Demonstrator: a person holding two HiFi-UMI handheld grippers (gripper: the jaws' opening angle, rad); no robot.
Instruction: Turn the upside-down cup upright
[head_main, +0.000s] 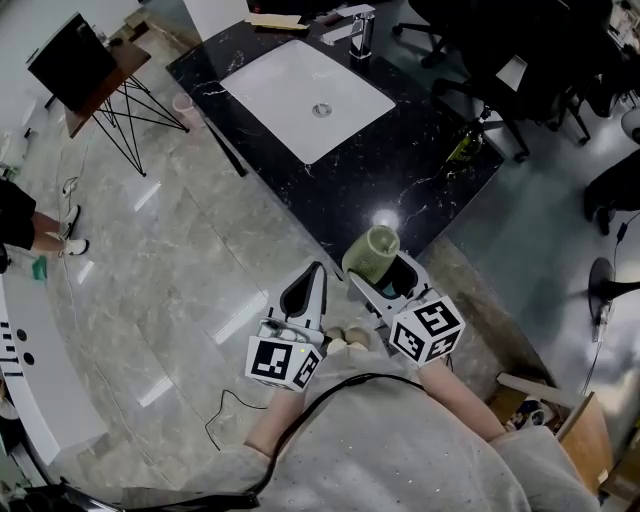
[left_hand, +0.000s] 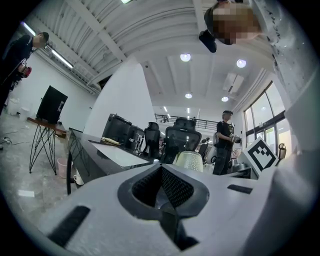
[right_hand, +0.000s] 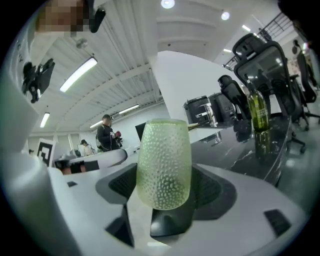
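Observation:
A pale green dimpled cup stands on end between the jaws of my right gripper, which is shut on its sides. The cup's wider, flat end faces up and its rounded end sits low between the pads. It hangs just above the near corner of the black marble counter. My left gripper is shut and holds nothing, to the left of the counter corner above the floor. The cup shows just past its tips in the left gripper view.
A white sink with a faucet is set in the counter. A green bottle stands at its right edge. Office chairs crowd the far right. An easel, a pink bin and a bystander are at left.

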